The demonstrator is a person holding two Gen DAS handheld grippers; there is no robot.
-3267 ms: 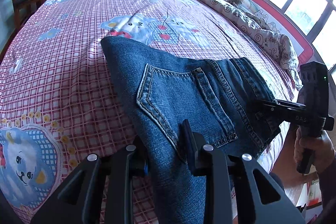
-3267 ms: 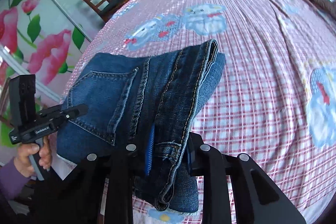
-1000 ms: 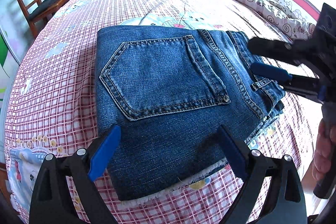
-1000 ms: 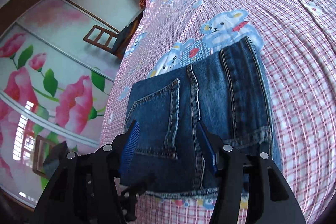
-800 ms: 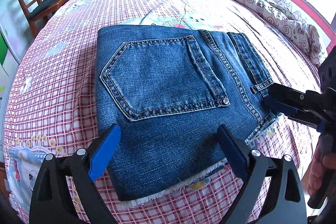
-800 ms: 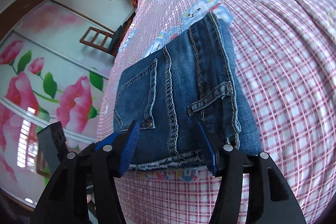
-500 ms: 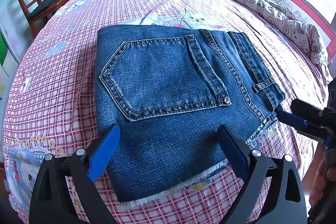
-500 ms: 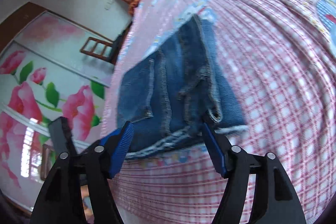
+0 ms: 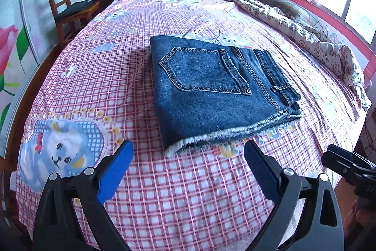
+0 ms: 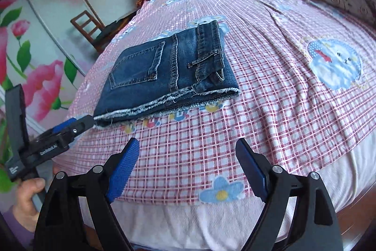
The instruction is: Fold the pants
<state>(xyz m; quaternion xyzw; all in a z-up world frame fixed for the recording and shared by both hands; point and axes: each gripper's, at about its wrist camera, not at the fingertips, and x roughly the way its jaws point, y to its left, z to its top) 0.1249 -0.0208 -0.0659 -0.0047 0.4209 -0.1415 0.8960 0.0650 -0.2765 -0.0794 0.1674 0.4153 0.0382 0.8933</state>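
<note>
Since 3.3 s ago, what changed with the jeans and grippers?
Both grippers let go: the left gripper and right gripper, then clamped on the folded blue denim jeans, now have open jaws and have backed off toward the bed's foot. The jeans were laid flat. The pink checked bedsheet is unchanged.

The left hand-held gripper [image 9: 188, 165] fills the bottom of its own view with two matte black plastic arms, each with triangular cut-outs and two round silver screw heads near the top. Its fingers [image 9: 115, 172] carry bright blue ribbed pads on their inner faces. The right hand-held gripper [image 10: 186, 162] has the same build: black arms, silver screws, blue textured pads.

At the left edge of the right wrist view, the left unit shows side-on as a black body with a tall block, small white lettering and a blue fingertip. Below it, the left hand [image 10: 27, 192] shows bare skin and a purple sleeve cuff.
</note>
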